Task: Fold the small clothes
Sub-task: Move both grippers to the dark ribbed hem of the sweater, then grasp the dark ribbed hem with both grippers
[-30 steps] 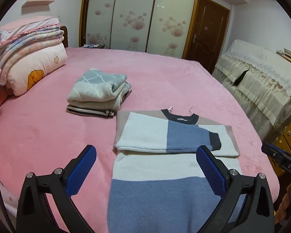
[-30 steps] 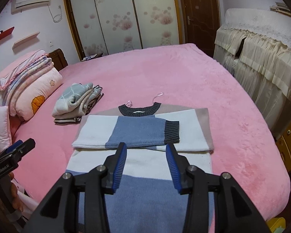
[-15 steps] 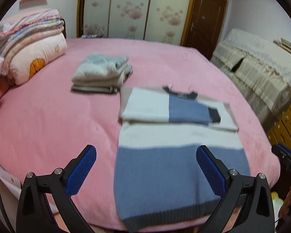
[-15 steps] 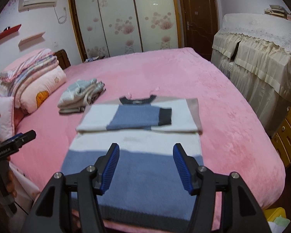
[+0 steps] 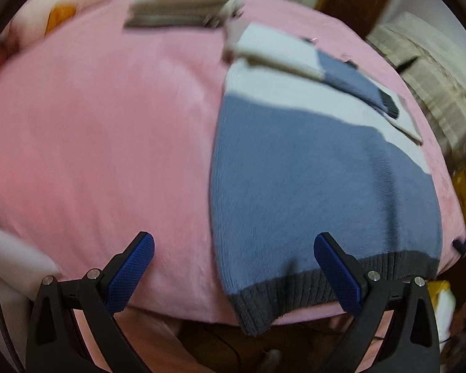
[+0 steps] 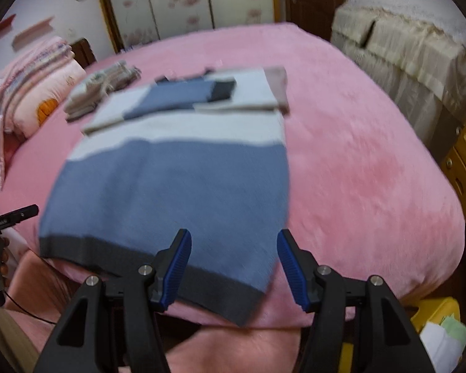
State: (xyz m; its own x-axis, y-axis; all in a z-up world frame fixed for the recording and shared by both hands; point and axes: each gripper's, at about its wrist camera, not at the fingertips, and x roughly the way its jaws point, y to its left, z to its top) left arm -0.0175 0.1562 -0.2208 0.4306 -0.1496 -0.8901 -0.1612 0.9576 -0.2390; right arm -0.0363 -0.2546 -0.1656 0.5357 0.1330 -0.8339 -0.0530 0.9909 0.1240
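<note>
Both grippers, the left gripper (image 5: 233, 264) and right gripper (image 6: 233, 264), are being held wide with nothing inside, above the sweater's (image 6: 171, 183) hem on the bed (image 6: 357, 171). Sleeves are folded; the body is waiting. Farther off, folded clothes (image 6: 102, 90) are sitting.

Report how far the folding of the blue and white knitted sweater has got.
Done: both sleeves lie folded across the chest of the blue and white knitted sweater. In hand: left gripper and right gripper hover open over its dark ribbed hem. Left: folding the body up.

Blue-and-white sweater (image 6: 171, 183) — flat on pink bed (image 6: 357, 161), sleeves folded across chest
</note>
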